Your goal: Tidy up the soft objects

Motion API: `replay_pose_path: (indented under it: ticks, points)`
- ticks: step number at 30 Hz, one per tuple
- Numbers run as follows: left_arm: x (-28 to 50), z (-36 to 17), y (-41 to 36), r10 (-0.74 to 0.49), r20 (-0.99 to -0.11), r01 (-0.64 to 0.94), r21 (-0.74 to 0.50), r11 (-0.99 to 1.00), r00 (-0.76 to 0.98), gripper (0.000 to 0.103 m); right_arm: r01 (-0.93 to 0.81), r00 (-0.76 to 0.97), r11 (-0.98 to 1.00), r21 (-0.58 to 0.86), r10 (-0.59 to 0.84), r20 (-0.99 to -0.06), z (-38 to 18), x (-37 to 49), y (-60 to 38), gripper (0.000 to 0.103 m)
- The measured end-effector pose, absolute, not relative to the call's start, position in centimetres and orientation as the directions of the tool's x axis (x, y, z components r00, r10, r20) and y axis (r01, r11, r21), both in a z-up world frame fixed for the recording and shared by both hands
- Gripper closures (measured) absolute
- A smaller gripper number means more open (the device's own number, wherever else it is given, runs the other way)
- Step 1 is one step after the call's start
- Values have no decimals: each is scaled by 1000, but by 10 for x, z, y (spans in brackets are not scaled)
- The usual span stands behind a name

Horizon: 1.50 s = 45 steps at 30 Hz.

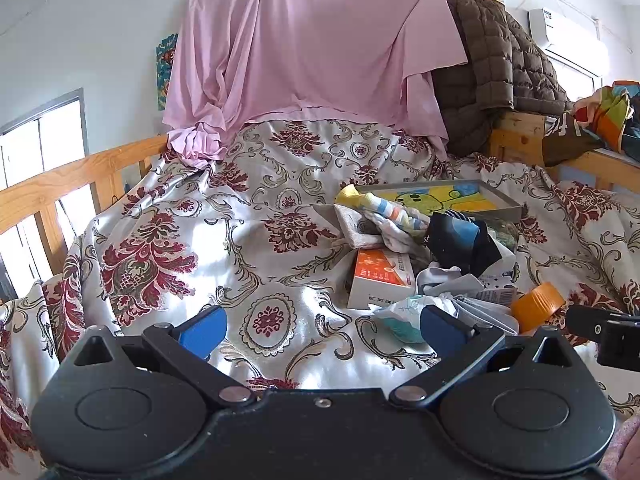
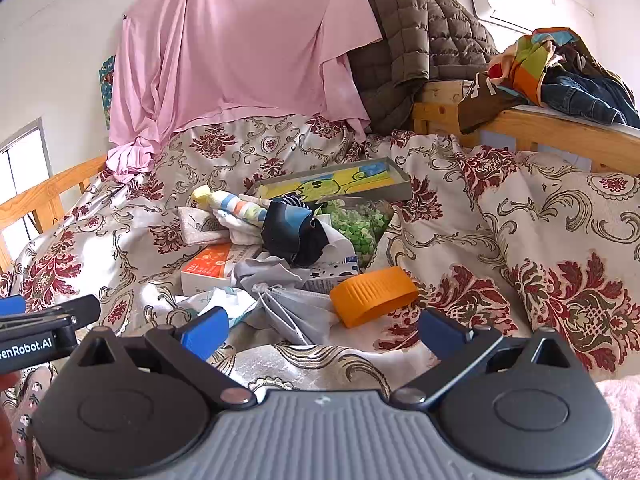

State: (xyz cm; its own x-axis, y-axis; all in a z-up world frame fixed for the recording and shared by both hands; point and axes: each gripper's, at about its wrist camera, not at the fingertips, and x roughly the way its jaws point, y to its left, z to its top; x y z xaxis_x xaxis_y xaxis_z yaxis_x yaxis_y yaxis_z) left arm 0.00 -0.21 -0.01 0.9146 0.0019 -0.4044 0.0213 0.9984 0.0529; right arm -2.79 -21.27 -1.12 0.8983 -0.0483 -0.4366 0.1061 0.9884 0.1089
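Left wrist view shows your left gripper (image 1: 322,330) held low over a glossy satin bedspread (image 1: 180,216) woven with dark red floral medallions, its blue-padded jaws spread wide with nothing between them. Just ahead and to the right lies the heap of soft things: a rolled pastel-striped sock (image 1: 384,208) on top, a crumpled black-and-blue cloth (image 1: 460,240) beside it, and white crinkled fabric (image 1: 444,280) below, all piled against a stiff orange-and-white carton (image 1: 380,276). A ribbed orange plastic ring (image 1: 536,306) sits at the pile's right edge. Behind it a shallow grey tray with a yellow cartoon picture (image 1: 452,196) lies flat. Right wrist view shows your right gripper (image 2: 324,330) also spread apart and empty, with the same ribbed orange ring (image 2: 374,294) lying on its side just beyond the fingers, touching a pleated grey face mask (image 2: 292,308). A bag of green pellets (image 2: 356,224) rests behind the dark cloth. A smooth pink sheet (image 2: 240,52) hangs draped at the back, next to a quilted brown jacket (image 2: 416,36) slung over the wooden bed rail (image 2: 560,128).
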Motion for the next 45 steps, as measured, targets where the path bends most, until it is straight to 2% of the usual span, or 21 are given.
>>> replay_pose_path:
  ticks: [45]
  points:
    - [2, -3, 2, 3, -414, 14, 38, 999, 910, 1, 84, 886, 991, 103, -27, -464, -20, -25, -203, 0]
